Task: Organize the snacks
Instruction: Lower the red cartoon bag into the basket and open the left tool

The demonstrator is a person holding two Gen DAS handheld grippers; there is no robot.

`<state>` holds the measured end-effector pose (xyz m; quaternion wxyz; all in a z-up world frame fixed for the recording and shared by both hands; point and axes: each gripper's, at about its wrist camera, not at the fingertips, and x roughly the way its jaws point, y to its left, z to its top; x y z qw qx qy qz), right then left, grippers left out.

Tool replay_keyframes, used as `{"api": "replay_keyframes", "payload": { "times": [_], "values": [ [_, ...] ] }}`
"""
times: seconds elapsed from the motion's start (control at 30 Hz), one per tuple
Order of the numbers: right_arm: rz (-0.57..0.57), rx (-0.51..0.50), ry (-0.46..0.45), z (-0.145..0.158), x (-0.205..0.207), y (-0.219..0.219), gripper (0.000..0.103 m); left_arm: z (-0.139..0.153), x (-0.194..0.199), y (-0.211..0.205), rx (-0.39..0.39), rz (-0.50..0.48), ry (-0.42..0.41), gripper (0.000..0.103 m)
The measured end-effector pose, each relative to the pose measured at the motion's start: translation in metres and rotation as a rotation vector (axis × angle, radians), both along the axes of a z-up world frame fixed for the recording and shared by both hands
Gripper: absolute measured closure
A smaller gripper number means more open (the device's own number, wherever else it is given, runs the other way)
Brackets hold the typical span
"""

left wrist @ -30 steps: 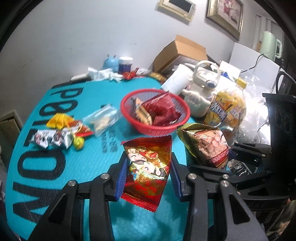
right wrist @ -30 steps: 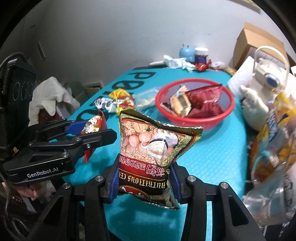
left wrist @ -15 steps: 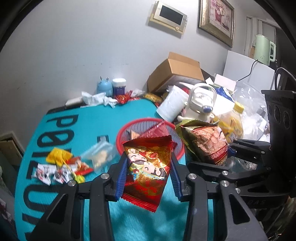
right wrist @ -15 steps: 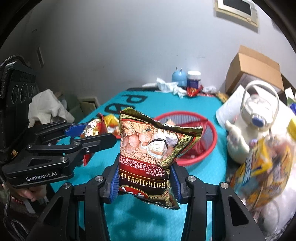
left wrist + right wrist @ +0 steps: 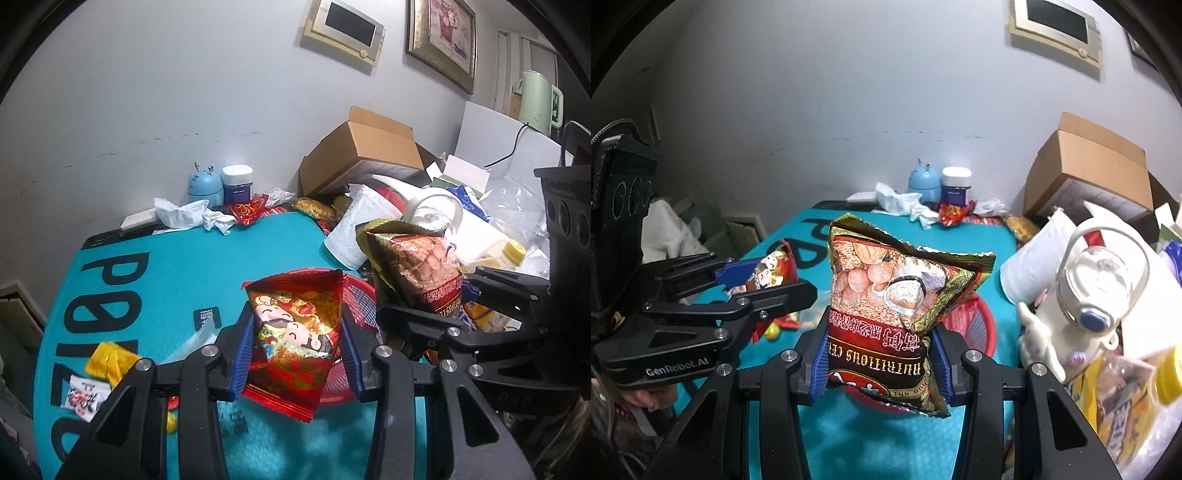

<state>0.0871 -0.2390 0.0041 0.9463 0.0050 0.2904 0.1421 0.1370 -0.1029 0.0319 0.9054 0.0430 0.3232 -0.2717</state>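
We are holding a red snack packet (image 5: 295, 339) with a cartoon figure between the blue pads of the left gripper (image 5: 297, 354), which are pressing on both its edges; it is hanging upright just in front of and above the red basket (image 5: 360, 295). In the right gripper (image 5: 882, 356) we are gripping a brown cereal bag (image 5: 897, 306) the same way, its pads closing on the bag's lower sides, and this bag is also hovering over the red basket (image 5: 979, 321), beside the red packet. The basket is sitting on a teal mat (image 5: 192, 266) with large black letters. Left of the basket, on the mat, we are seeing loose small snacks: a yellow wrapper (image 5: 109, 360), a white printed packet (image 5: 85, 397) and a clear bag (image 5: 195, 341). Beyond the basket, against the wall, a blue round figure (image 5: 205, 184) and a white-lidded jar (image 5: 238, 182) are standing next to crumpled tissue (image 5: 192, 214). Right of the basket we are seeing a white kettle-shaped bottle (image 5: 1093, 295) and a cardboard box (image 5: 365, 155).
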Motion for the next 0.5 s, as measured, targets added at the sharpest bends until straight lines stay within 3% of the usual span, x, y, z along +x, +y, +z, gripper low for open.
{"api": "replay_keyframes", "payload": {
  "times": [0.2,0.5],
  "values": [
    [-0.066,-0.065,-0.001,-0.009,0.017,-0.004,0.058,-0.016,0.026,-0.017,0.026,-0.02,0.048,0.062],
    [-0.123,-0.07,0.052,-0.03,0.032,-0.019,0.058,-0.043,0.045,-0.032,0.055,-0.033,0.124,0.062]
  ]
}}
